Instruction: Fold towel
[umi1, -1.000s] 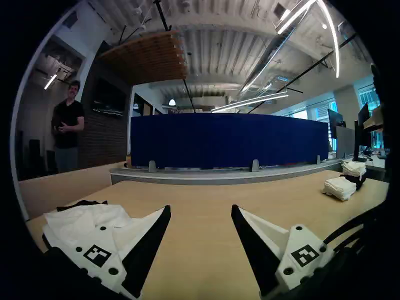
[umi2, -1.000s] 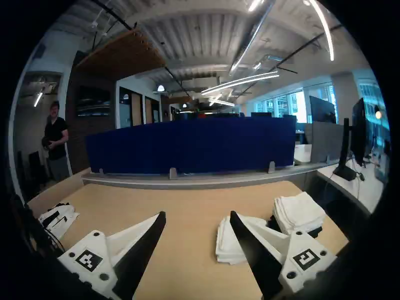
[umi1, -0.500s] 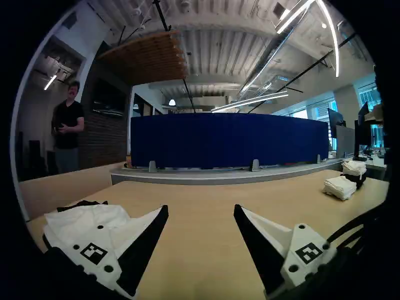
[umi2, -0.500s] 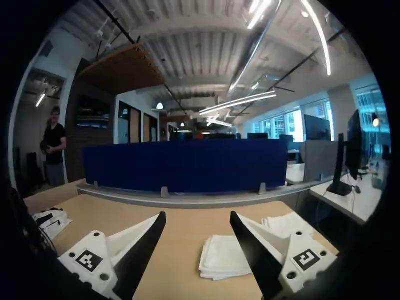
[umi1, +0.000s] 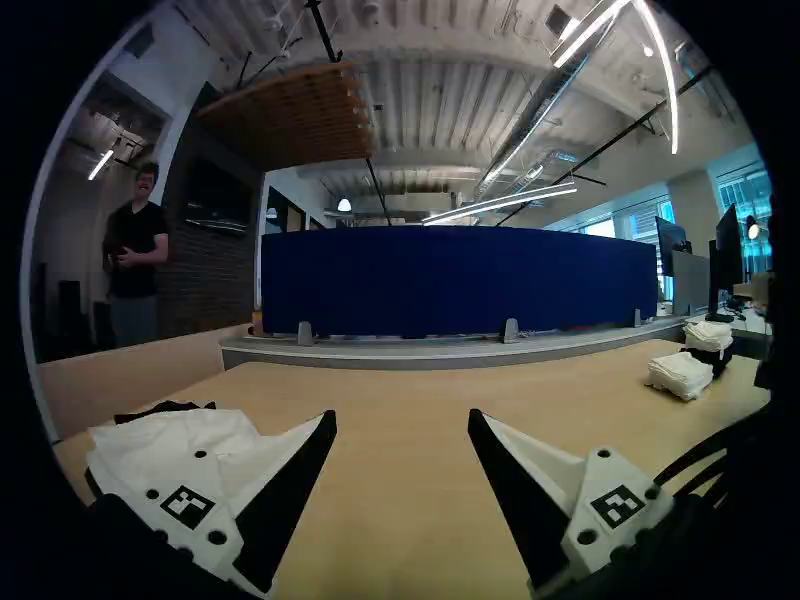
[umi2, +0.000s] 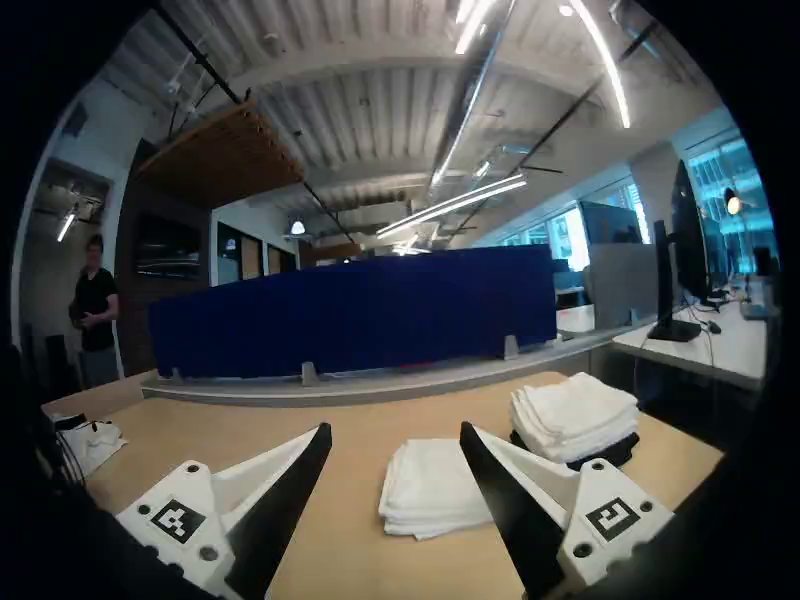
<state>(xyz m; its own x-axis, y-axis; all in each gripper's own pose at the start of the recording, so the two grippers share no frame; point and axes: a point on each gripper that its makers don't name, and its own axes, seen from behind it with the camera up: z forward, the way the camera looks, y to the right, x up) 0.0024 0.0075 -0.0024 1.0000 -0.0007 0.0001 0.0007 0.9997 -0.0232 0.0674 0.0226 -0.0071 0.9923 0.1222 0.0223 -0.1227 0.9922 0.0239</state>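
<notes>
In the left gripper view my left gripper (umi1: 400, 440) hangs open low over the wooden table (umi1: 420, 400), nothing between its fingers. A loose white towel (umi1: 175, 430) lies crumpled at the table's left end, just behind the left finger. In the right gripper view my right gripper (umi2: 392, 455) is open too, with a folded white towel (umi2: 430, 490) lying flat on the table just beyond its fingertips. A taller stack of folded towels (umi2: 575, 412) rests on a dark base further right. The same two piles, folded towel (umi1: 680, 375) and stack (umi1: 708, 335), sit far right in the left gripper view.
A blue divider panel (umi1: 450, 280) runs along the table's far edge on a grey rail. A person (umi1: 135, 265) stands off to the left beyond the table. Monitors (umi2: 685, 250) stand on a white desk at the right. Loose towel (umi2: 90, 440) lies at far left.
The right gripper has dropped lower and tilted, so the folded towel and the stack now appear further ahead and to the left. The left gripper has barely moved.
</notes>
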